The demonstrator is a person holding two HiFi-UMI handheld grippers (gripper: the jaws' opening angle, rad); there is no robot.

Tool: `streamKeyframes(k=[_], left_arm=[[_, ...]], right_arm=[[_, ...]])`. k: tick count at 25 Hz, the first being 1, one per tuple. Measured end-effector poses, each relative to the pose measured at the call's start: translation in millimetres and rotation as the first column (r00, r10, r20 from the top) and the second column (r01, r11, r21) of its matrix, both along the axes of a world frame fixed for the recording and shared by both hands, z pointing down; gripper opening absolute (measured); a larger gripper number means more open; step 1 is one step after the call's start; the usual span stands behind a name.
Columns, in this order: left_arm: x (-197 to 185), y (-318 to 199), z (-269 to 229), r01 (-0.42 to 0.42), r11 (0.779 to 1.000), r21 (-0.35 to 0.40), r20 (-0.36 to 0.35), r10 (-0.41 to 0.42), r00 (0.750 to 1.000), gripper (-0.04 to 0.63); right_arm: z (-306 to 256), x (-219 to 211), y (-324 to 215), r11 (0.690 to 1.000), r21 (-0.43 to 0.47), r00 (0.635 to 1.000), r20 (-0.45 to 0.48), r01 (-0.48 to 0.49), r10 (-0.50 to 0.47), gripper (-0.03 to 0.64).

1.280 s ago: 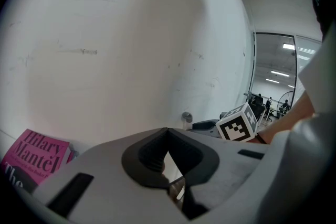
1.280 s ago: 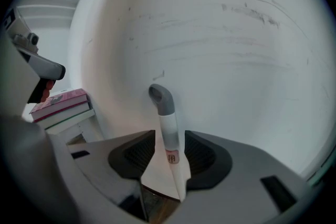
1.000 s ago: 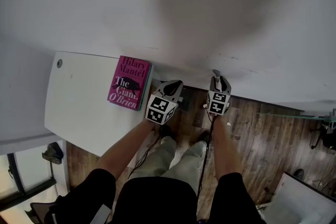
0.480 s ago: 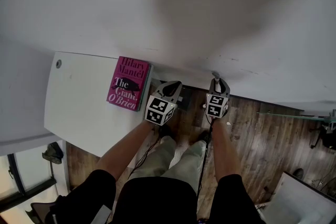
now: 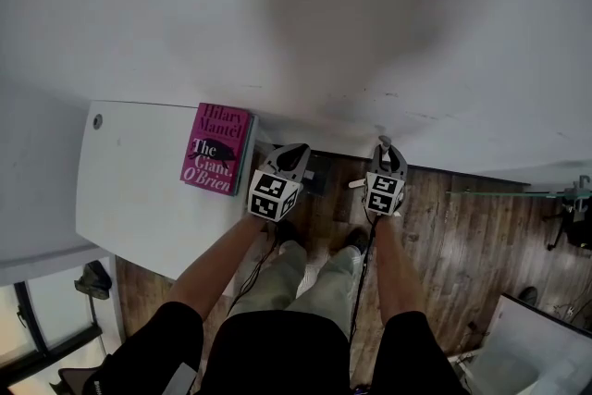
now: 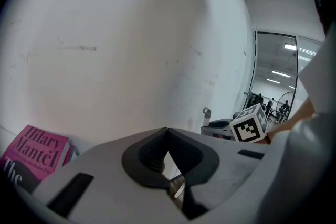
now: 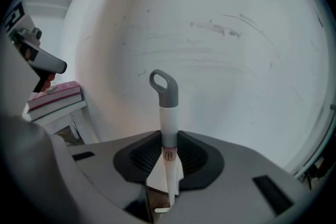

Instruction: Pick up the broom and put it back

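Had just been closing the right tongs (image 7: 169, 153), and had them pressed on the broom (image 7: 169, 115), pads either side of its white handle a little below the grey hanging loop (image 7: 163, 85). Held it roughly upright, loop end up, close in front of the white wall (image 5: 305, 23) and over the wooden floor (image 5: 462, 236), to the right of the bench (image 5: 129, 199). Saw nothing of the brush end in any view, so could not tell whether lifted clear of the floor or touching it. Found the left tongs (image 6: 167, 132) closed tip to tip on nothing, idle just beside the pink book (image 5: 215, 160) at the bench's right-hand end.

Judged the step in hand as the pick-up: grasp made, putting back all to do. Could not make out any hook, rack or corner meant for the broom; took the wall ahead as the likely place. Reckoned the next move to call for an unchanging squeeze on the slim, smooth handle and a steady upright carry to stop the long lower end swinging or dragging. Reckoned on a gentle lean of the loop end against the wall after that, before easing the pads apart.
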State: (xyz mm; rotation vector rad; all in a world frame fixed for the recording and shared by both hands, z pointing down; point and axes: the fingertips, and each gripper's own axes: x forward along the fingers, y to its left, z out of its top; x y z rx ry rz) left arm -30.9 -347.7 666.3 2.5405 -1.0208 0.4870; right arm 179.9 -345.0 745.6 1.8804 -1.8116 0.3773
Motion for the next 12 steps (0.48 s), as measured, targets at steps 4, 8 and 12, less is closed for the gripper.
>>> streamKeyframes(k=[4,8,12], left_arm=[[5,7,-5,0.005,1.000,0.007,-0.002,-0.005,1.000,0.019],[14,16,-13,0.004,1.000,0.012,-0.001,-0.004,1.000,0.020],[25,26,-24,-0.010,1.000,0.023,-0.002,0.010,1.000,0.018]], right_arm=[[-8,23,19,0.999,0.004,0.999,0.019,-0.044,0.044,0.101],[-18,46,44,0.995,0.016,0.993,0.063,-0.099,0.098,0.101],[-30,66,68,0.988,0.025,0.980,0.133,-0.153,0.148,0.103]])
